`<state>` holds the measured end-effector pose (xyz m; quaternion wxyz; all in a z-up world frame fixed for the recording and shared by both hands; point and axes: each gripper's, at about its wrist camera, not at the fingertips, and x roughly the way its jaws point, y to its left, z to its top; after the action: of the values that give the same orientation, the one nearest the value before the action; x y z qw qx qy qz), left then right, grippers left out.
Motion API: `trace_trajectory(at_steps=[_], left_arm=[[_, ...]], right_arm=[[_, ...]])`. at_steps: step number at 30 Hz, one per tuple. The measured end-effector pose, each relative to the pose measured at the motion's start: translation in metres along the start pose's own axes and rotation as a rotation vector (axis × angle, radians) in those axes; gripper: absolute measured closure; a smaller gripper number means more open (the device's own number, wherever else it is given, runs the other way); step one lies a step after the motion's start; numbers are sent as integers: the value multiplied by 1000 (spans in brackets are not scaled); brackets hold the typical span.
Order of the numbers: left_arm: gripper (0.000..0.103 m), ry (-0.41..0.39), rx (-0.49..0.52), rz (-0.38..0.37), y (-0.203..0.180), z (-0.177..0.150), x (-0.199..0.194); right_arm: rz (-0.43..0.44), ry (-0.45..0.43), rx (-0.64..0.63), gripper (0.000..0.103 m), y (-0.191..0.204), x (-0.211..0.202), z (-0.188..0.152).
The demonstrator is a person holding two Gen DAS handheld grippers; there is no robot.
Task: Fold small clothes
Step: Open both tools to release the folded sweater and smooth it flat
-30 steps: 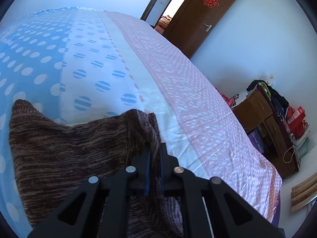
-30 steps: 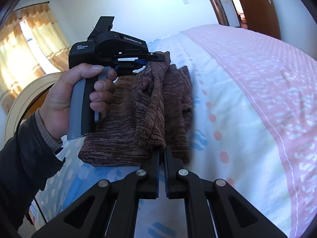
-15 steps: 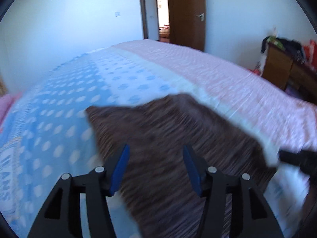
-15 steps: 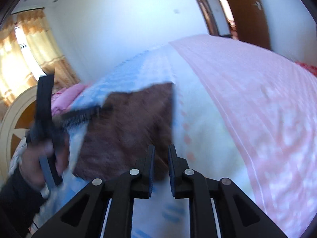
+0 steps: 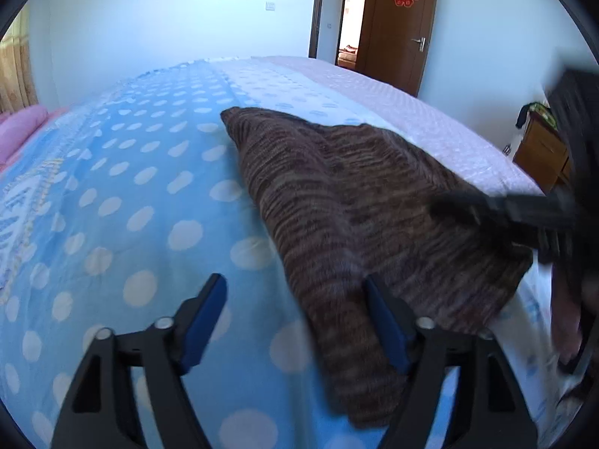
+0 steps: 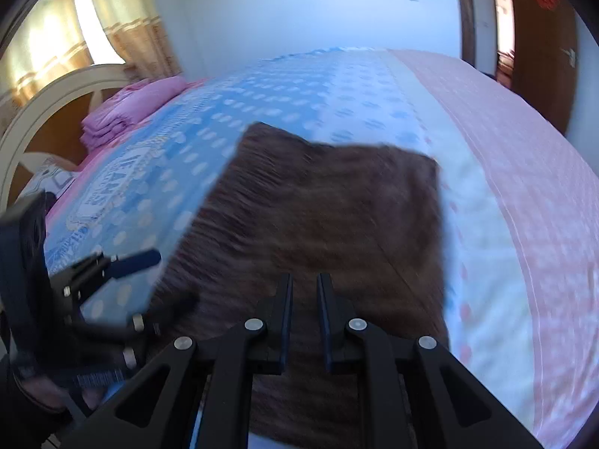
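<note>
both angled down over brown knit garment (image 5: 359,202) on bed (image 5: 142,187); left gripper (image 5: 295,318) just opened wide, empty; right gripper (image 6: 304,318) fingers slightly apart, gripping nothing.

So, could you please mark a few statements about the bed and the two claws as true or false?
1. The brown knitted garment lies on the polka-dot bedsheet. True.
2. The left claw is clamped shut on the garment. False: its jaws stand wide apart, having just been opening, with only the garment's edge between them.
3. The right claw stands wide open. False: only a narrow gap shows, with nothing gripped.
4. Folded pink bedding sits near the headboard. True.
5. The door is white. False: it is brown wood.
</note>
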<state>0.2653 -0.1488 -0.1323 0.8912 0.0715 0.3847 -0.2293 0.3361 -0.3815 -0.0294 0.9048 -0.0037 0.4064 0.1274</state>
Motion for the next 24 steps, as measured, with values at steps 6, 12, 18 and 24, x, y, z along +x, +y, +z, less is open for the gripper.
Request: trace_trajectory(at_steps=[6, 12, 18, 24], left_arm=[[17, 39, -82, -29, 11, -13, 2], [13, 33, -116, -27, 18, -18, 0], [5, 42, -151, -28, 25, -21, -1], [1, 56, -133, -13, 22, -22, 0]], right_arm=[[-58, 139, -159, 90, 30, 87, 58], [-97, 138, -204, 99, 50, 126, 74], [0, 29, -159, 90, 52, 81, 64], [47, 115, -201, 69, 58, 72, 21]])
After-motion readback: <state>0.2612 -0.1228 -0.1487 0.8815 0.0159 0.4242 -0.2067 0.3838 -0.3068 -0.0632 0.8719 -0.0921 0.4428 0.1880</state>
